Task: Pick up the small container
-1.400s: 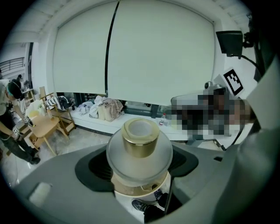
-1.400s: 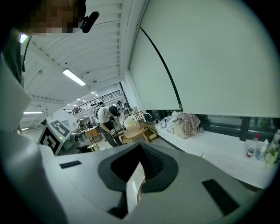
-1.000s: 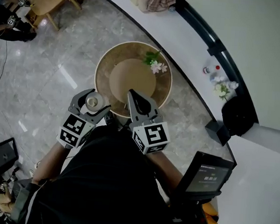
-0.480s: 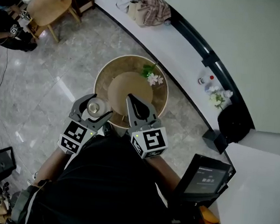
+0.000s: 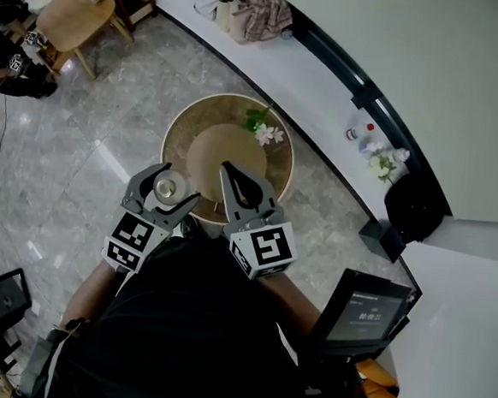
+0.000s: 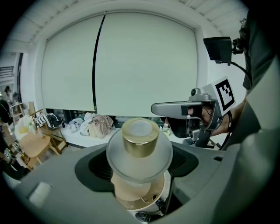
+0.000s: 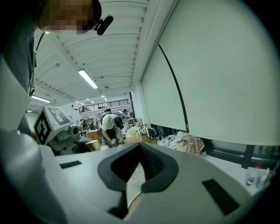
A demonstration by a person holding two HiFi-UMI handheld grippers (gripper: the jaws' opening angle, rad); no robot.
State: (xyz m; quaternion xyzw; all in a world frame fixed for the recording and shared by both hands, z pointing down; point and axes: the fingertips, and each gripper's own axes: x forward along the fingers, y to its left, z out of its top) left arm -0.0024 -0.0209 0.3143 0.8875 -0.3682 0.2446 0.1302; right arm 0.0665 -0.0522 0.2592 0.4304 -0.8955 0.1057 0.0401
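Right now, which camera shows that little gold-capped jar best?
The left gripper view: the jar fills the centre, clamped between the jaws, gold cap and frosted body clear. The head view shows the jar tiny from above. The right gripper view barely shows it.

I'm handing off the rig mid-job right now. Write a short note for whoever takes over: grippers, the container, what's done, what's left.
Left gripper: jaws shut on the small container, a frosted jar with a gold cap.
Right gripper: jaws together, nothing between them, held over the round table.
Where: the container is in the left jaws at the table's near-left edge. A flower sprig sits on the table's far side.
Done: the grasp is made. The container looks lifted off the table, though its underside isn't visible.
Left: probably just hold it steady and clear of the table.
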